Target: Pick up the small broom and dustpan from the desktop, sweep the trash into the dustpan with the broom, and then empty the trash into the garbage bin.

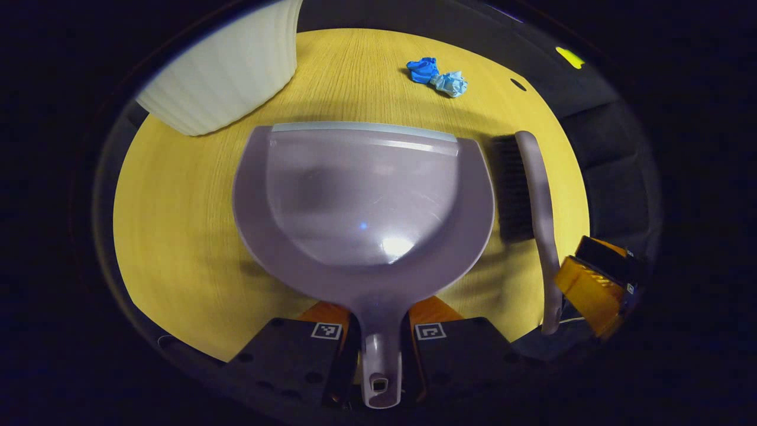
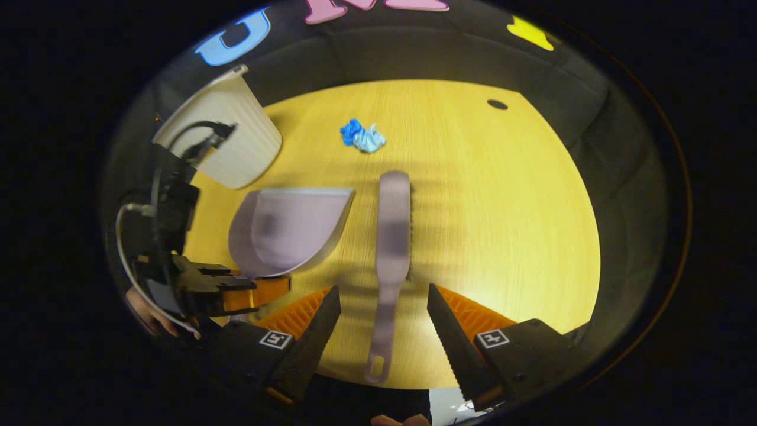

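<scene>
While left gripper (image 1: 378, 355) clamps dustpan (image 1: 364, 195), right gripper (image 2: 384, 322) straddles broom (image 2: 393, 236).

Glossy smooth plastic on the dustpan (image 1: 361, 201), matt plastic back and dark bristles on the broom (image 1: 532, 201) beside it, fine-grained wood on the table (image 1: 177, 236), ribbed matt plastic on the bin (image 1: 225, 71), crumpled trash (image 1: 439, 77).

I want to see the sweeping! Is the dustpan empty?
Empty. The dustpan shows a bare scoop; the trash lies on the table beyond.
</scene>
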The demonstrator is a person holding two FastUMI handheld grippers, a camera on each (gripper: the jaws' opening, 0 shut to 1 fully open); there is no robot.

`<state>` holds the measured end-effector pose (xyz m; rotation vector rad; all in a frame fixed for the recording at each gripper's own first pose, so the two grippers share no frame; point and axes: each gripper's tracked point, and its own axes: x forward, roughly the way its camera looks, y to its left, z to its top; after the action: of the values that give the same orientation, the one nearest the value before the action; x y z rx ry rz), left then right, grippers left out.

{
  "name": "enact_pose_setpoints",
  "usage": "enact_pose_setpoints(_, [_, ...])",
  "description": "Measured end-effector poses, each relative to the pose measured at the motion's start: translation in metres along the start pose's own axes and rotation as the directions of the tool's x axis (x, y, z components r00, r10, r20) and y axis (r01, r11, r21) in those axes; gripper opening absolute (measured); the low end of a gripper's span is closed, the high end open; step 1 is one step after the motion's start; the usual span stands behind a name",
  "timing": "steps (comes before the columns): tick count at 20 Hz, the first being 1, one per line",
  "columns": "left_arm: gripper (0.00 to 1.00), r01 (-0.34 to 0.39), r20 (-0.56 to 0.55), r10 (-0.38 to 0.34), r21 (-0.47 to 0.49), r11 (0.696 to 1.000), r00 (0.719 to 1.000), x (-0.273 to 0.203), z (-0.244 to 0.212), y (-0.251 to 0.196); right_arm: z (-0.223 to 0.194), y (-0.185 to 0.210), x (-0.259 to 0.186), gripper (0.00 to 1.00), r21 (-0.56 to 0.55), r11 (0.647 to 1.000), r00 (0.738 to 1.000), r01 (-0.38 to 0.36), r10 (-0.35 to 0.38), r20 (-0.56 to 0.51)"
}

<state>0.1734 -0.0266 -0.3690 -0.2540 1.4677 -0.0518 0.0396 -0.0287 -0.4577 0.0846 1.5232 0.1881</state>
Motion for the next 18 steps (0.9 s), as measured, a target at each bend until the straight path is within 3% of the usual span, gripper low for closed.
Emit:
enact_pose_setpoints(3, [0.29,0.062,0.027,-0.062,-0.002,0.998,0.998,-0.001,0.000,0.002,-0.012,-0.003,0.024,0.97,0.036,0.997,0.987,0.072,-0.067,-0.143])
enact_pose_setpoints(7, [0.29,0.108,0.034,-0.109,0.014,0.994,0.994,-0.001,-0.001,0.003,-0.020,-0.019,0.049,0.98,0.064,0.983,0.959,0.172,-0.153,-0.237])
enact_pose_setpoints(9, [0.29,0.128,0.035,-0.129,0.021,0.992,0.991,-0.002,-0.001,0.004,-0.021,-0.019,0.052,0.95,0.084,0.980,0.950,0.183,-0.154,-0.273])
enact_pose_setpoints(10, [0.29,0.137,0.035,-0.138,0.021,0.990,0.990,-0.002,-0.002,0.005,-0.021,-0.020,0.056,0.83,0.091,0.977,0.947,0.191,-0.159,-0.279])
enact_pose_setpoints(14, [0.29,0.159,0.036,-0.160,0.020,0.987,0.987,-0.003,-0.001,0.005,-0.020,-0.012,0.060,0.56,0.135,0.979,0.942,0.155,-0.105,-0.320])
enact_pose_setpoints(15, [0.29,0.162,0.036,-0.163,0.022,0.987,0.986,-0.002,-0.001,0.005,-0.015,-0.013,0.061,0.63,0.140,0.977,0.941,0.158,-0.106,-0.323])
enact_pose_setpoints(16, [0.29,0.166,0.035,-0.166,0.022,0.986,0.985,-0.003,-0.001,0.005,-0.013,-0.012,0.059,0.37,0.129,0.980,0.938,0.153,-0.102,-0.332])
enact_pose_setpoints(17, [0.29,0.168,0.033,-0.169,0.022,0.985,0.985,-0.003,0.000,0.005,-0.014,-0.015,0.061,0.35,0.109,0.981,0.932,0.158,-0.112,-0.344])
enact_pose_setpoints(18, [0.29,0.172,0.033,-0.172,0.024,0.985,0.984,-0.003,0.000,0.005,-0.015,-0.013,0.062,0.21,0.080,0.987,0.934,0.143,-0.107,-0.341])
